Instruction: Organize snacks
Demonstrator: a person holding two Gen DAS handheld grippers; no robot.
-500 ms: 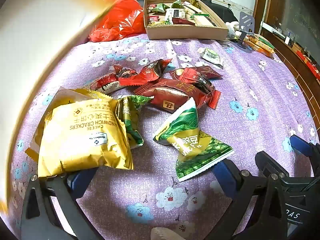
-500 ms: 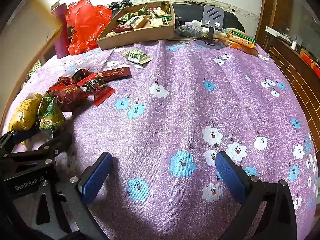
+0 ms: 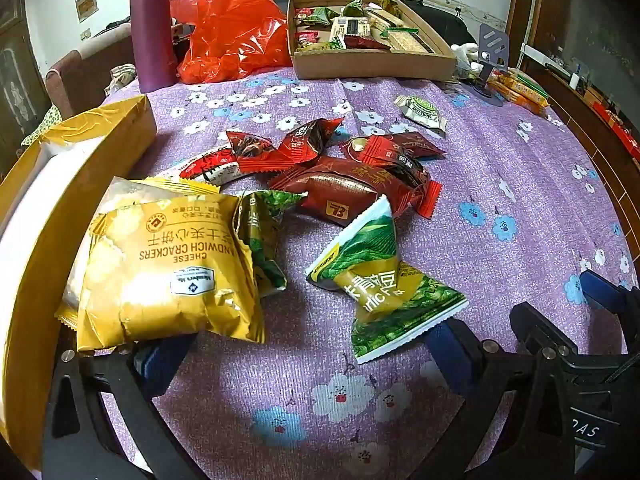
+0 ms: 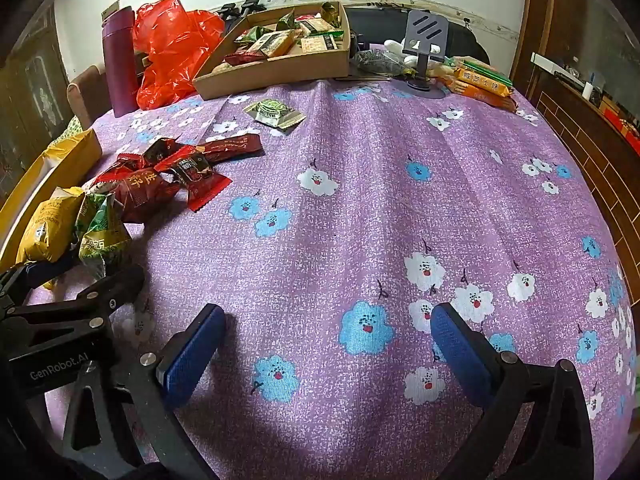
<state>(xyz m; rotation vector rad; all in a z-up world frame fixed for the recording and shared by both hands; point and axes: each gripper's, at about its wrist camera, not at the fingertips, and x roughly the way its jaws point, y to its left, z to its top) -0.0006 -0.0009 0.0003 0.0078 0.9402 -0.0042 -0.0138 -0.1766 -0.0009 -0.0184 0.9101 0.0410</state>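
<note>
The loose snacks sit in a heap toward the left side of the purple flowered tablecloth [image 4: 360, 208]. Nearest the front edge lies the yellow cheese cracker pack [image 3: 168, 272], label upside down, with a green pea packet [image 3: 260, 240] tucked against its right side and a second green pea packet [image 3: 384, 280] just beside that, apart from the yellow one. Behind them the red wrappers [image 3: 344, 184] pile up, overlapping each other, and a single pale green packet [image 3: 422, 110] lies alone further back. At the far edge stands the cardboard tray [image 3: 372, 66], already holding assorted snacks. Left of it, a red plastic bag [image 3: 228, 28] and a purple flask [image 3: 150, 28], upright. Along the left edge runs a yellow box [image 3: 80, 168].

The left gripper [image 3: 304, 356] hovers over the front of the heap, jaws spread wide and holding nothing, the cracker pack's lower edge overlapping its left finger. The right gripper [image 4: 324, 352] hangs over bare cloth well to the right of the pile, jaws equally wide, nothing between its blue pads [image 4: 192, 352]. A grey phone stand [image 4: 426, 48] sits at the far right by orange packs [image 4: 484, 88].
</note>
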